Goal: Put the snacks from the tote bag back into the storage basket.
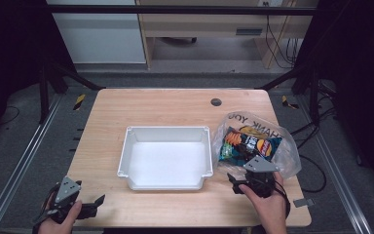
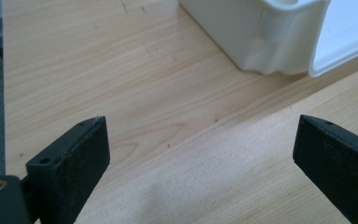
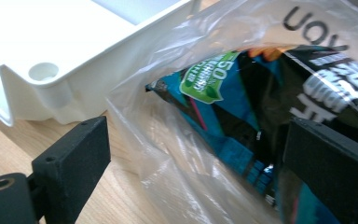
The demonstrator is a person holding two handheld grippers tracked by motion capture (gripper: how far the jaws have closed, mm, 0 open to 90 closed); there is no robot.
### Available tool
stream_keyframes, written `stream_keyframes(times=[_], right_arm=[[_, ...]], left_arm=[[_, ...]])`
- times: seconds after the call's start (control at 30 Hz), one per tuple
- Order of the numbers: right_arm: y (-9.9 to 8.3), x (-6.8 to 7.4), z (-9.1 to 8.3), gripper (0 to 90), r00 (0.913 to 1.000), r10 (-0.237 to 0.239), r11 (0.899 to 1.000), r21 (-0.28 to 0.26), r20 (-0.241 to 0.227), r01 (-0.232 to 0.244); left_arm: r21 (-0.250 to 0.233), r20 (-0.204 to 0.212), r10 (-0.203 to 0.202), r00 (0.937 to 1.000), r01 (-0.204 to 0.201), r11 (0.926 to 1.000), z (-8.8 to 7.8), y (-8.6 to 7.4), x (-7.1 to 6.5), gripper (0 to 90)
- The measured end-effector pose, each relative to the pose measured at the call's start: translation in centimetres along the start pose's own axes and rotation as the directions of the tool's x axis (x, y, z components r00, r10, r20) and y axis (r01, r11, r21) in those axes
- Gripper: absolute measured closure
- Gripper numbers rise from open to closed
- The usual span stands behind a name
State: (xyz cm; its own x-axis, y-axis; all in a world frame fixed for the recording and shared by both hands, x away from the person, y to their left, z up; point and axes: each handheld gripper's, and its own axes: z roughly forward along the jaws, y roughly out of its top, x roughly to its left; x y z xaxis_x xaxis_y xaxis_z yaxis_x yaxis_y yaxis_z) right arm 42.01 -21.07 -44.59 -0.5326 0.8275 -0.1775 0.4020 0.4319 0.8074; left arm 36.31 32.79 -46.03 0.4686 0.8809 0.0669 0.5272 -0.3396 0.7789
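Risk first: the clear, crinkly plastic bag (image 1: 272,141) w/ the blue-and-black snack packet (image 1: 248,145) inside is slippery and loose. If the right gripper (image 3: 196,154) closes on film alone, the bag could prob. lift while the packet slides out, or the film bunches and tears. A pinch too near the bag's edge could also drag it against the white rectangular plastic tray (image 1: 126,168), which sits just beside it.

Bag lies on the light wooden table (image 1: 165,105), right of the tray, packet still inside.

Pose: right gripper at the bag's near edge, held low by the person's right hand (image 1: 268,204), pointing fwd into the bag; jaws spread wide, bag and packet between them, pads not seen pressing. Left gripper (image 2: 196,144) rests low at the near-left table corner, aimed twd the tray's corner, jaws apart w/ nothing between.
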Motion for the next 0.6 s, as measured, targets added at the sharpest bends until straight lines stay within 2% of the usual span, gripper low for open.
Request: stream_keyframes(times=[0.07,0.23,0.27,0.3,0.37,0.4,0.5,0.6], right_arm=[[-0.2,-0.1,-0.3,7.4,0.9995,-0.001,1.000,0.015,0.030,0.000],[-0.5,-0.6,-1.1,7.5,0.9956,0.006,1.000,0.018,0.094,-0.008],[-0.7,-0.8,-1.5,7.6,0.9921,0.011,1.000,0.028,0.125,-0.015],[-0.7,-0.8,-1.5,7.6,0.9921,0.011,1.000,0.028,0.125,-0.015],[-1.0,-1.1,-1.9,7.7,0.9876,0.019,0.999,0.035,0.156,-0.025],[-1.2,-1.5,-2.1,6.7,0.9817,0.036,0.998,0.040,0.187,-0.044],[-1.4,-2.0,-2.3,9.3,0.9769,0.056,0.997,0.047,0.206,-0.067],[-1.3,-2.4,-2.5,9.4,0.9760,0.065,0.996,0.049,0.208,-0.077]], left_arm=[[-0.015,-0.003,0.002,1.0000,-0.002,0.9999,-0.2,0.0,0.0,3.3],[-0.008,0.008,0.003,1.0000,-0.003,1.0000,-0.2,-0.1,0.1,3.2],[-0.010,0.011,0.002,0.9999,-0.002,0.9999,-0.2,0.0,0.0,3.2],[-0.010,0.011,0.002,0.9999,-0.002,0.9999,-0.2,0.0,0.0,3.2],[-0.012,0.012,0.003,0.9999,-0.002,0.9999,-0.2,-0.1,0.0,3.2],[-0.010,0.012,0.003,0.9999,-0.003,0.9999,-0.2,-0.1,0.0,3.1],[-0.006,0.011,0.007,0.9999,-0.006,1.0000,-0.1,-0.1,0.0,3.1],[-0.005,0.001,0.004,1.0000,-0.004,1.0000,-0.2,-0.2,0.1,3.1]])
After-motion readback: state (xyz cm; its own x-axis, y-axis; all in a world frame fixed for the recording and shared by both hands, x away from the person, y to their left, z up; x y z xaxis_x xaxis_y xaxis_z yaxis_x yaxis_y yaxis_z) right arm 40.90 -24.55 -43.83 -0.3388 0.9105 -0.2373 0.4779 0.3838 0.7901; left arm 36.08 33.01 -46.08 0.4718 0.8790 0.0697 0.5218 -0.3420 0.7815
